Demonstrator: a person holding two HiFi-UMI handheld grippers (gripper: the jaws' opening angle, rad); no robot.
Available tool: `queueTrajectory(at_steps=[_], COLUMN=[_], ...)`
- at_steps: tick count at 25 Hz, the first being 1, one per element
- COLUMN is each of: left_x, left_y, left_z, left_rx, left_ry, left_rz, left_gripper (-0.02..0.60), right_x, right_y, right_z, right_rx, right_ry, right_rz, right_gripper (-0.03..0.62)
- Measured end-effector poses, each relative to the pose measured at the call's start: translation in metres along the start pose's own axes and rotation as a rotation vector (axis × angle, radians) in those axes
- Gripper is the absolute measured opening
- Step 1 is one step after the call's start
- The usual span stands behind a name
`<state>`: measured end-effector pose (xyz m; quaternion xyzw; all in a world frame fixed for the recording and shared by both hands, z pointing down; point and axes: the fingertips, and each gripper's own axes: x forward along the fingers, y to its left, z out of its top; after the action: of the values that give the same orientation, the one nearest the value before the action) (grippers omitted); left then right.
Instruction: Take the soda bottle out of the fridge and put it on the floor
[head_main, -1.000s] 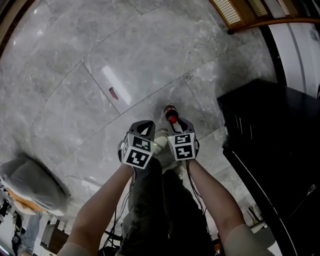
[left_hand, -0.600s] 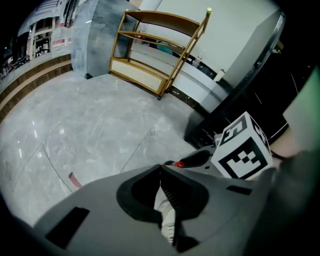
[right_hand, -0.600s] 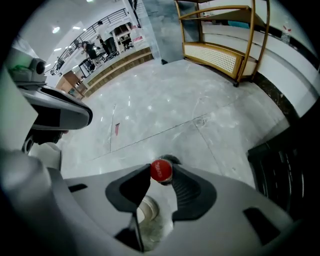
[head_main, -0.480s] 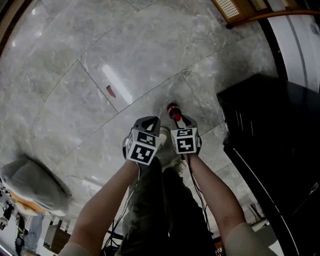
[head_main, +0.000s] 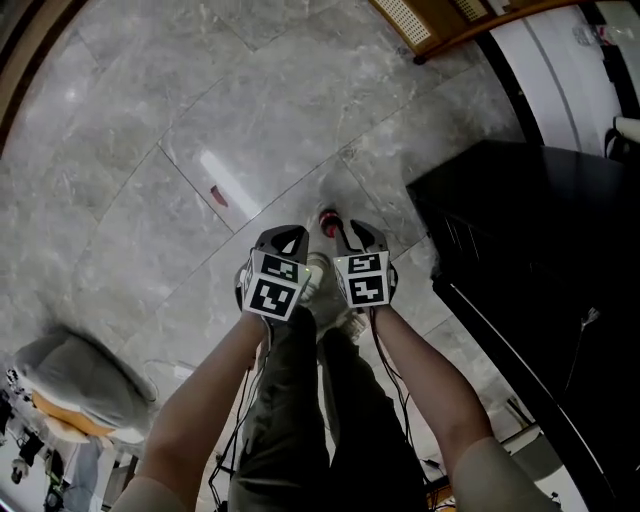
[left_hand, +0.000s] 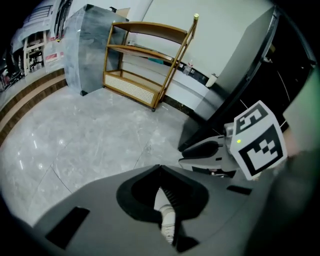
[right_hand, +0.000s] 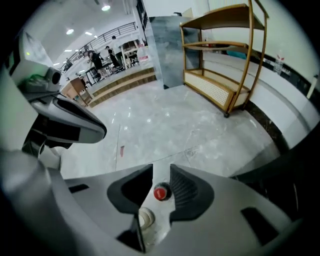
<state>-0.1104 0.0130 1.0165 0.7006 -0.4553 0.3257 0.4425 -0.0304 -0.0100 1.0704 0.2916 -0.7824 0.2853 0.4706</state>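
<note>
No legible word, brand, number or sign anywhere. Closest to a sign: black-and-white square marker patterns on the white cube (head_main: 274, 287) of the left hand-held gripper (head_main: 284, 240) and on the white cube (head_main: 363, 280) of the right hand-held gripper (head_main: 361, 237), with blocks only, no letters or digits. Same kind of pattern seen large in the left gripper view, equally without characters. Round red cap (right_hand: 160, 192) of the soda bottle plain, no print made out. Small red mark (head_main: 218, 195) on the grey marble floor (head_main: 150, 100) too small to read.
</note>
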Motion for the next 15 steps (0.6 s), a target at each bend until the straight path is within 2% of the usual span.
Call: queueTrajectory(at_steps=[5, 9, 15], left_x=[-0.055, -0.102, -0.179], left_y=[-0.006, -0.023, -0.055], left_z=[0.053, 0.092, 0.148], left_rx=[0.008, 0.11, 0.241], left_ry=[-0.076, -0.115, -0.186], left_rz=[0.025, 0.049, 0.087], left_gripper=[0.006, 0.006, 0.006], right_x=[-0.069, -0.133, -0.229], right_y=[-0.006, -0.008, 0.008], right_z=[0.05, 0.089, 0.146], right_rx=[0.027, 0.044, -0.066], right_ry=[-0.104, -0.178, -0.282], right_rz=[-0.041, -0.07, -0.094], right_gripper=[0.05, 0.032, 0.021])
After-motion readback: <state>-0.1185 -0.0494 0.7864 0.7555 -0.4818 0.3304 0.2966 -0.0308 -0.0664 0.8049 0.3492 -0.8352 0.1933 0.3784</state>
